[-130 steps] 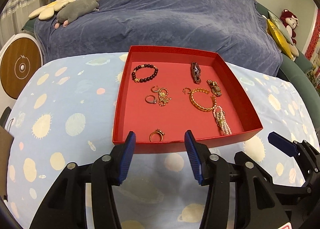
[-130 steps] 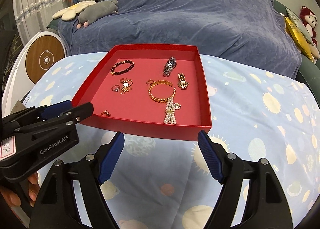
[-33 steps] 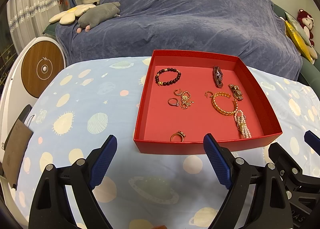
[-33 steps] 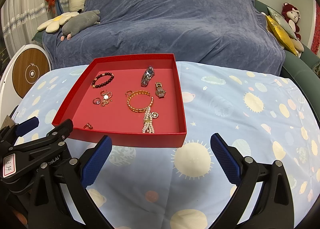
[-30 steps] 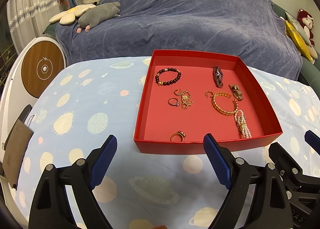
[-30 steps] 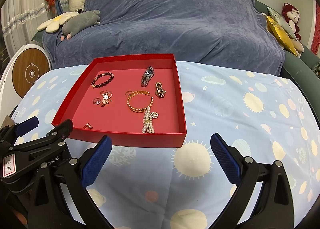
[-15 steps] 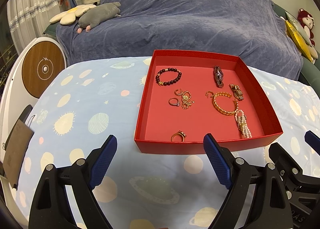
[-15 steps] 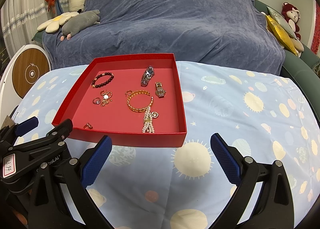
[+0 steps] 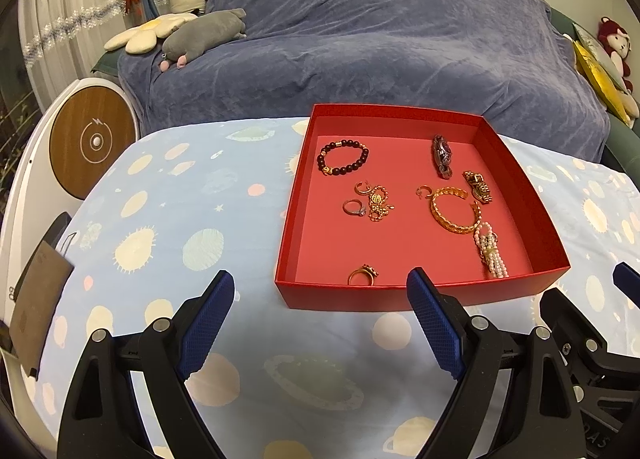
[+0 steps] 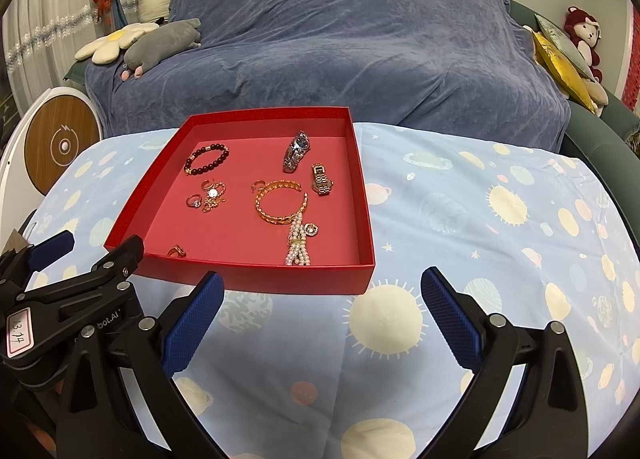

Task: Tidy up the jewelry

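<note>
**Mia:** Just above the tabletop (image 10: pixel 460 199), the left tool (image 9: pixel 320 313) hangs with its blue fingers spread wide. Nothing is in it. The right tool (image 10: pixel 320 309) is wide apart too, and it holds nothing.

**Ben:** Where is the jewelry?

**Mia:** All of it lies in the red box (image 9: pixel 516 179), just past the tools. A gold ring (image 9: pixel 362 274) sits by the near wall. Farther in are a dark bead bracelet (image 9: pixel 343 158), a small ring (image 9: pixel 354 207) next to a tangle of gold bits (image 9: pixel 378 205), a gold bangle (image 9: pixel 456 211), a pearl piece (image 9: pixel 491 249) and two watches (image 10: pixel 298 155).

**Ben:** Is the job done?

**Mia:** I think every piece is in the box now. The tabletop has no jewelry on it that I can see. But the pieces lie mixed up, and the pearl piece touches the bangle. So maybe some sorting is left.

**Ben:** Any words to read?

**Mia:** The right view shows a white tag (image 10: pixel 18 331) on the left tool with "13 14". Beside it are letters that look like "bot.AI".
</note>
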Available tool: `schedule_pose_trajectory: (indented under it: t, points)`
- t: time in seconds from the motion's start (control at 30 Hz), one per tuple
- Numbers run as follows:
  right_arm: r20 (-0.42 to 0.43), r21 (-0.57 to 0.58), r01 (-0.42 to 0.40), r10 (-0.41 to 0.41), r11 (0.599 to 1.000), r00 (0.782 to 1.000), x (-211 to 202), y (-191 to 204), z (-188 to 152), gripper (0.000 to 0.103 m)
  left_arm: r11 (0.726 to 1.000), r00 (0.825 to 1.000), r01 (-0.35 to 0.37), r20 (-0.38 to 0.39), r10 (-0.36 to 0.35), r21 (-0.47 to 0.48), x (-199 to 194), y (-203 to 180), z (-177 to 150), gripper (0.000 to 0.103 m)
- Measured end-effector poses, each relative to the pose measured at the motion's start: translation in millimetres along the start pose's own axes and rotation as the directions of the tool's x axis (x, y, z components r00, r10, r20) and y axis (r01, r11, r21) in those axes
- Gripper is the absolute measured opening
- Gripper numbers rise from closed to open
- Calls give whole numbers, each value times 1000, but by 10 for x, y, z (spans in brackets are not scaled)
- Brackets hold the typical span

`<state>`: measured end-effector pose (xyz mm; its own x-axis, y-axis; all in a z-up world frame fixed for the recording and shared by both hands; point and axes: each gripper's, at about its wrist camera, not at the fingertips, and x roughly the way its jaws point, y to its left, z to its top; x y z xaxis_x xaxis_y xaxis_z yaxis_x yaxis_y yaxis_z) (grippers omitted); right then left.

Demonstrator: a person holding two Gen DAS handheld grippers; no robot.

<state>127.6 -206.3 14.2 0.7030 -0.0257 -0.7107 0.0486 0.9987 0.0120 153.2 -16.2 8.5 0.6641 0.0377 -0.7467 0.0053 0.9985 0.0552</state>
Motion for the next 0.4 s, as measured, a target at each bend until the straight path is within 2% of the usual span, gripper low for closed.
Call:
schedule_pose_trajectory:
  t: [0.4]
  points:
    - [1, -2, 4, -4, 1000, 1000, -4, 3, -2, 96, 1000, 1000, -5, -3, 5, 6, 11, -19, 2, 85]
